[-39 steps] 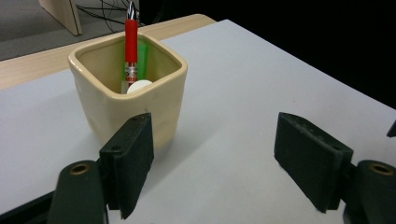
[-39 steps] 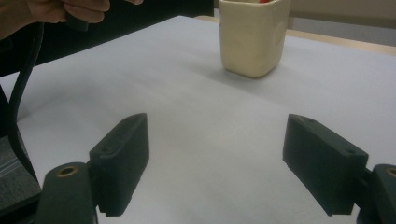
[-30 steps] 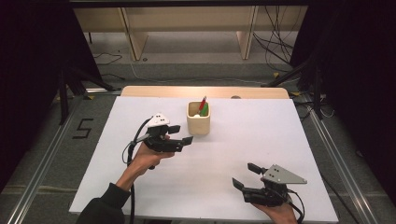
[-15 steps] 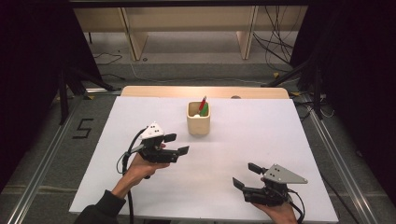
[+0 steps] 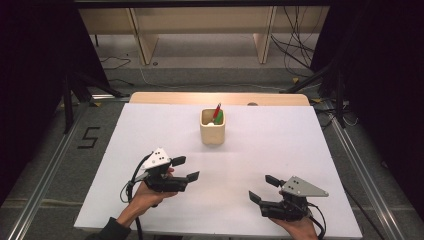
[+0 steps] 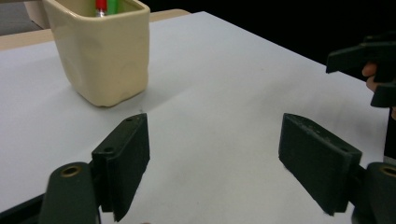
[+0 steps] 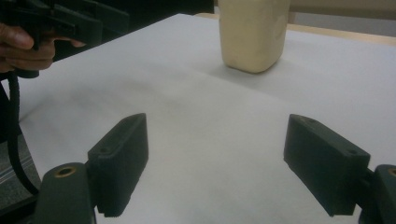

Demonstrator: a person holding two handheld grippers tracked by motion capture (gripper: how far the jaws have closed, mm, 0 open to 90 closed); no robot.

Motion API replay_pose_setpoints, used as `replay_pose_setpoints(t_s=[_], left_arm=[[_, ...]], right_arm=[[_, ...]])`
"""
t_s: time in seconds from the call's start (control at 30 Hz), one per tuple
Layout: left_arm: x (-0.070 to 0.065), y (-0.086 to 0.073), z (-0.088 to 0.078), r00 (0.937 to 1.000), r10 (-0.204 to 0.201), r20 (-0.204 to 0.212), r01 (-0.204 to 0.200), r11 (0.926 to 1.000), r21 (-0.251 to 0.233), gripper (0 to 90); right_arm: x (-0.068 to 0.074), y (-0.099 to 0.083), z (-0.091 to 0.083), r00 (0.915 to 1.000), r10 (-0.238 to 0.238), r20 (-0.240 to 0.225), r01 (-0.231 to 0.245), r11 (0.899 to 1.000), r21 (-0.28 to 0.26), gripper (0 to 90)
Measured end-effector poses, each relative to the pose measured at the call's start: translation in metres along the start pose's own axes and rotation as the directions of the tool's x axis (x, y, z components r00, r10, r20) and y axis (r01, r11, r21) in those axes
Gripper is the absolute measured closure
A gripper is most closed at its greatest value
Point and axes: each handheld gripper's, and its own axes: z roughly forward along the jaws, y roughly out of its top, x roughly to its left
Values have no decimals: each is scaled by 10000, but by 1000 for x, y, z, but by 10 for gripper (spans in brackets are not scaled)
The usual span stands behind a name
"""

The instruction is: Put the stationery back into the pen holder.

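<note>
Left gripper (image 5: 182, 169): black, two flat rectangular jaws spread wide apart, nothing between them; grey three-cornered plate on top, dark cable trailing toward the person. Held low over the white table (image 5: 280, 150), on the near-left side of the cream cup (image 5: 212, 127), well apart from it and pointed roughly toward the table's middle. In the left gripper view the jaw pads show ribbed inner faces and round screw holes, with bare table surface between them and the cup (image 6: 100, 49) ahead and to the left.

Right gripper (image 5: 263, 189): same build, jaws likewise wide open and empty. Held at the table's near edge, on the near-right side of the cup and farther from it than the left gripper; jaws point inward and away from the person. In the right gripper view the cup (image 7: 253, 32) stands ahead, slightly right of centre.

Cup: squarish, rounded corners, smooth glazed-looking cream walls, slightly uneven surface. Upright, in the far middle part of the table. Holds a red pen (image 5: 217, 111) leaning to the right and a green item (image 5: 219, 117) beside it.

Table: flat, matt white top, light wooden strip along the far edge.

Left hand (image 5: 145, 195): wrapped around the gripper's handle from below, forearm in a dark sleeve. Right hand (image 5: 297, 227): under its gripper at the table's near edge.
</note>
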Motion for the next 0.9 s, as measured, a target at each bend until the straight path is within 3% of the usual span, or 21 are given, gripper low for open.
replay_pose_setpoints(t_s=[0.3,0.53,0.9], left_arm=[[-12,-13,-6,9996,272,-50,-273,9996,-61,216],[-9,-20,-17,9998,-199,30,200,9990,-400,199],[-4,-23,-17,9996,-257,-73,255,9993,-269,198]], right_arm=[[1,-1,1,10000,-6,22,6,10000,94,227],[3,-1,2,10000,-94,27,94,9999,84,226],[2,-2,2,10000,-7,38,6,9999,111,224]])
